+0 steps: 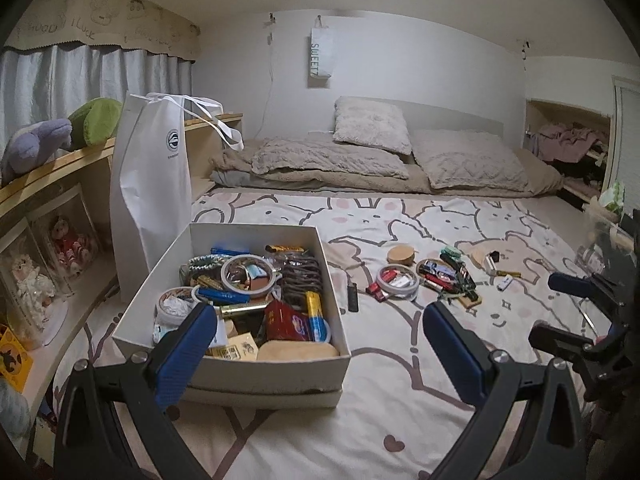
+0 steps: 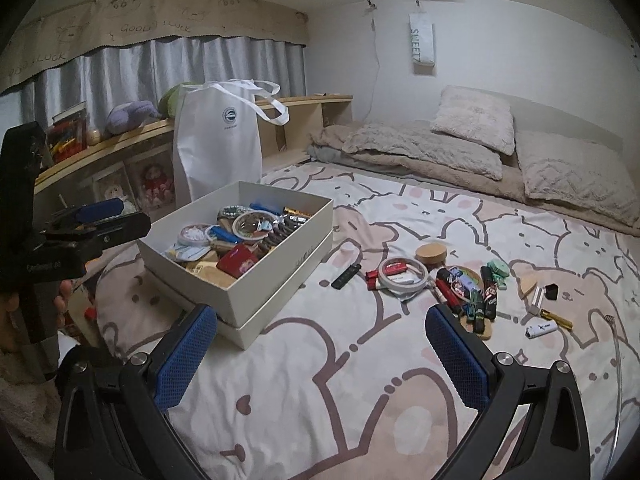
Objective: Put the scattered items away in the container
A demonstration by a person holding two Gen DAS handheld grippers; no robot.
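Both grippers, left gripper point(image 1: 320, 328) and right gripper point(image 2: 320, 332), hold fingers apart, empty; take the black lighter point(image 2: 346, 276) first, lengthwise, toward the box point(image 2: 280, 276).

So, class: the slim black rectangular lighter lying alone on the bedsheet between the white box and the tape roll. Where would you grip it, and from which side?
Grip the slim black lighter across its narrow width at mid-length, coming from above. It lies flat, apart from the white cardboard box and the white tape roll, so its long sides are free for the right gripper.
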